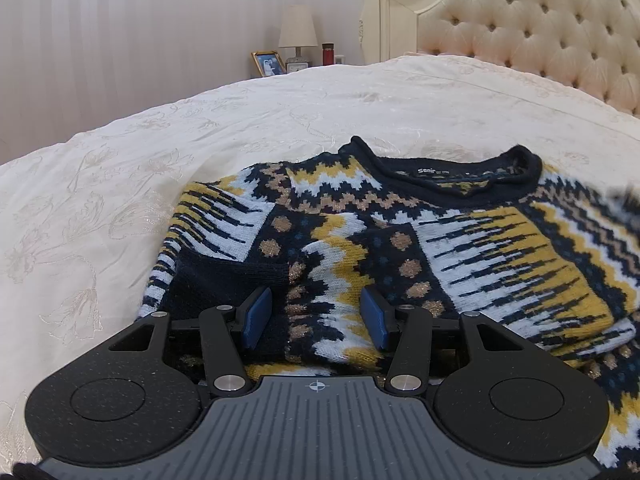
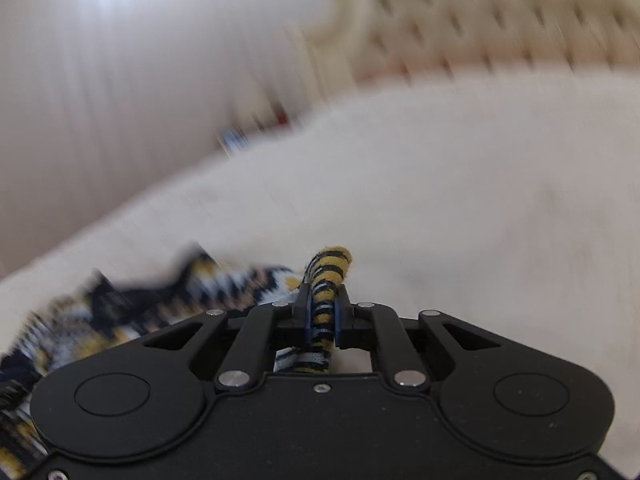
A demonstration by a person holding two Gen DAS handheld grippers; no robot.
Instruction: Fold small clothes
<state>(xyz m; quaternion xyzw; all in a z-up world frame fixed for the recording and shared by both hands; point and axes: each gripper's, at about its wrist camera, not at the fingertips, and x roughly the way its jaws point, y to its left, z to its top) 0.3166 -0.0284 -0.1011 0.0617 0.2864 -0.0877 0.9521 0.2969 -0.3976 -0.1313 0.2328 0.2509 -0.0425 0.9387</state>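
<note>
One "Semir"-looking neck label [image 1: 429, 170] inside patterned sweater [image 1: 400, 248].

Free room: bare bed [image 1: 280, 112] left of and beyond the sweater [image 1: 400, 240].
Obstacles: headboard [image 1: 520, 32] far right; lamp [image 1: 298, 30] far.

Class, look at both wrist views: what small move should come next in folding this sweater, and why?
Probably carry the right tongs, shut on a fold of the sweater, across its body and lay it down. The left tongs hang open over the middle, free to press the knit flat.
</note>
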